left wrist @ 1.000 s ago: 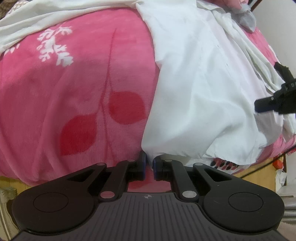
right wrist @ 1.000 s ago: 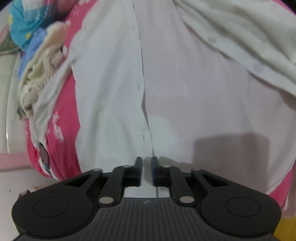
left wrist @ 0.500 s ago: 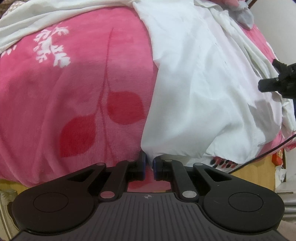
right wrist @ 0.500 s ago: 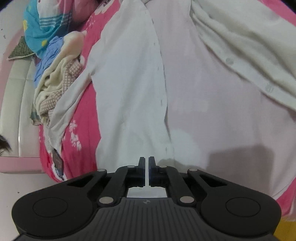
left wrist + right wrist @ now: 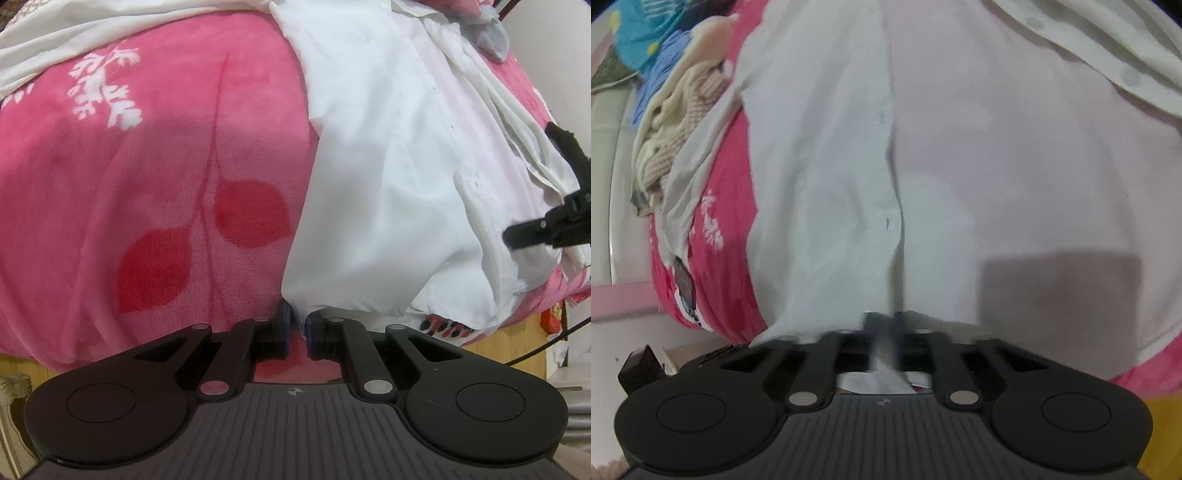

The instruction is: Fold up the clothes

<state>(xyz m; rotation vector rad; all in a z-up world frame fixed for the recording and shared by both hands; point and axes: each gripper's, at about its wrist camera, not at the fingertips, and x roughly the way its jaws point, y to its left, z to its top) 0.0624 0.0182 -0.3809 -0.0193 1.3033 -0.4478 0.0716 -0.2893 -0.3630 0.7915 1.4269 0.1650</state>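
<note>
A white shirt [image 5: 388, 184] lies spread on a pink blanket [image 5: 147, 184], its lower hem toward me. My left gripper [image 5: 297, 325] sits at the shirt's lower left corner, fingers almost together with the corner caught at the tips. In the right wrist view the shirt [image 5: 831, 184] fills the frame, placket running up the middle. My right gripper [image 5: 886, 325] is shut on the hem by the placket, and white cloth shows between its fingers. From the left wrist view the right gripper [image 5: 517, 234] appears at the far right, with the hem raised into a ridge beside it.
A second cream buttoned garment [image 5: 1089, 48] overlaps the shirt's far side. A heap of mixed clothes [image 5: 665, 129] lies at the bed's left end. Cream cloth [image 5: 74, 37] and a grey item [image 5: 491, 33] lie at the back. The blanket edge and bed frame [image 5: 498, 339] are just below.
My right gripper closed on the hem near the placket and now lifts it, bunching the cloth; its view is blurred. The left gripper has stayed put.
</note>
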